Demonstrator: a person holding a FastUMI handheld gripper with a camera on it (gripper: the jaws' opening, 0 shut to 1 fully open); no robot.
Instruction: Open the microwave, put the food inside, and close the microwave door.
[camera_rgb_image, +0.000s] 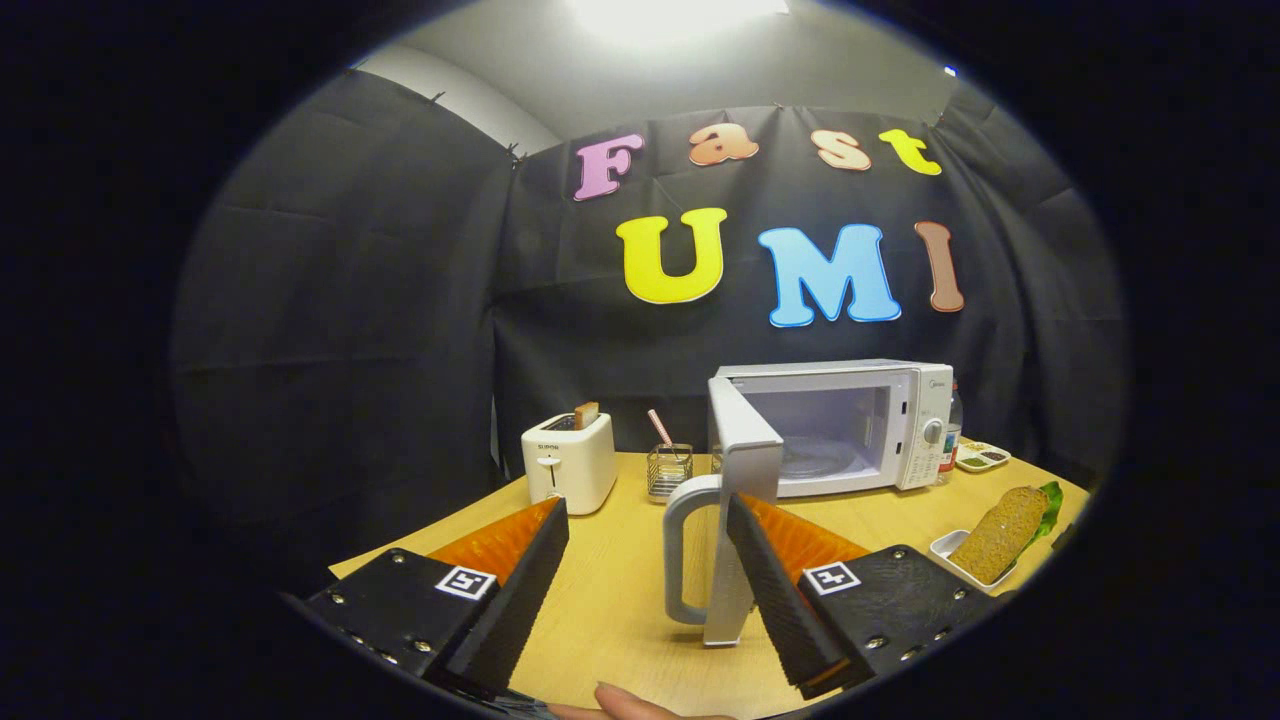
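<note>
On the wooden surface (620, 600), gripper view: the microwave (850, 425) stands at the far side against the booth wall, its door (745, 500) swung fully out toward you, edge-on, with the pale loop handle (685, 550) facing the gap between the fingers. Cavity lit and open, glass turntable (820, 458) visible inside.

Your gripper (648, 580) is spread wide and holds nothing. The door edge and handle sit between the fingers, closer to the right one; whether that finger touches the door cannot be told from here.

The food, a slice of brown bread (1000, 535) on a small white dish (950, 548) with a green leaf (1050, 498) behind it, lies off beyond the right finger, near the surface's edge and well apart from the microwave. Not yet picked up.

Also present: toaster (570, 460) with a slice standing in its slot, beyond the left finger; wire holder (669, 470) beside it; a small tray (982, 457) and a bottle (955, 420) to the microwave's right. A fingertip (625, 700) shows under the gripper.

Judgement: opening looks done; fetching the bread comes next.

Risks:
- Swinging right toward the dish, the right finger may catch the door and knock it partly closed.
- The dish sits near the edge; a hard approach could push it off.
- Bread may crumble or slip if squeezed unevenly.
</note>
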